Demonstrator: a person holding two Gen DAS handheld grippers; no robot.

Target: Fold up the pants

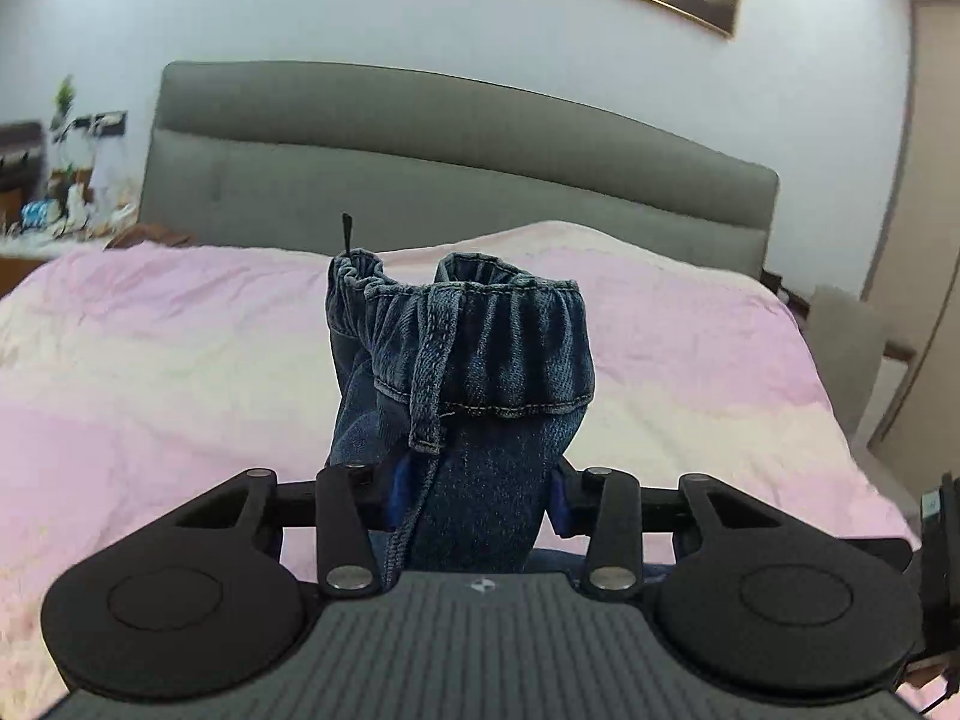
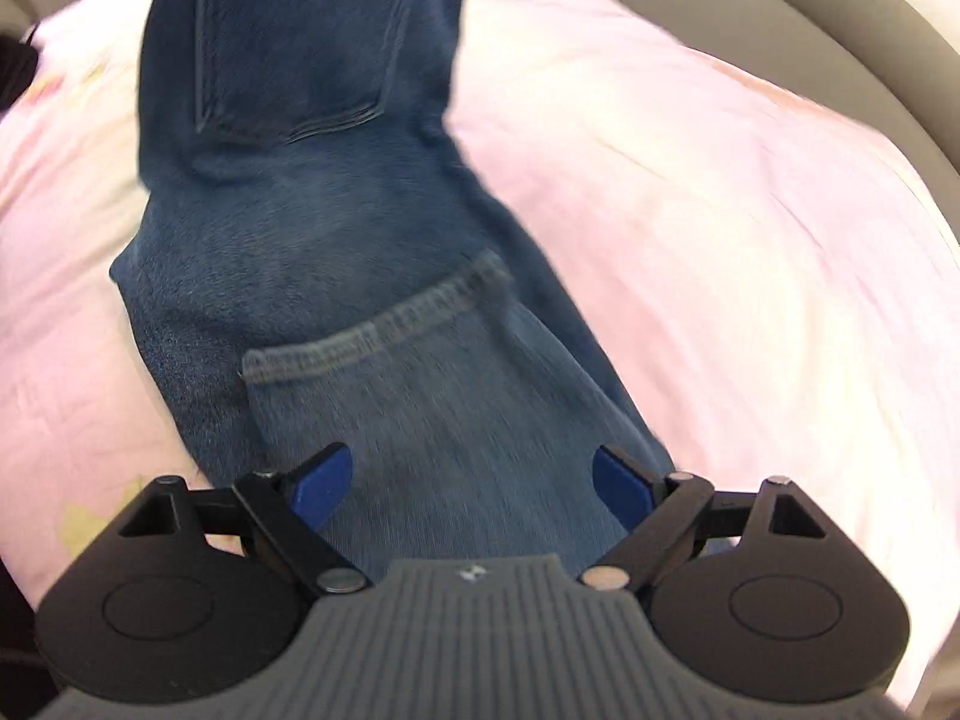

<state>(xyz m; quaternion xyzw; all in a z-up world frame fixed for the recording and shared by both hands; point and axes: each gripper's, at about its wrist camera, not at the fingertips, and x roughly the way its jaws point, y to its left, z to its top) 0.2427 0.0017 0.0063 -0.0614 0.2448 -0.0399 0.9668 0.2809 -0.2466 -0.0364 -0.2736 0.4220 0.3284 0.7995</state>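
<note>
- The left gripper (image 1: 477, 498), lowest in its frame and closest to the lens, has its blue pads (image 1: 401, 495) pressed against both sides of a thick bunch of the jeans (image 1: 480, 396). So it is pinching denim, and the elastic waistband (image 1: 510, 300) stands up above the jaws at frame centre.
- The right gripper (image 2: 474, 480) hangs with its jaws spread wide. Its blue pads (image 2: 324, 483) sit on either side of a pant leg without visibly pressing it, so I read it as holding nothing.
- The pink bedspread (image 1: 150, 360) fills the background of both views, and in the right wrist view most of the jeans lie on it, running from lower centre to upper left.
- A back pocket (image 2: 300, 36) sits at top left, and a stitched hem (image 2: 384, 330) crosses mid-frame.
- To fold well, keep the left pinch firm, close the right on the leg edge, and carry both evenly so the layers align.
- The loose hem is likely to slide, so lay the fold down slowly.
</note>
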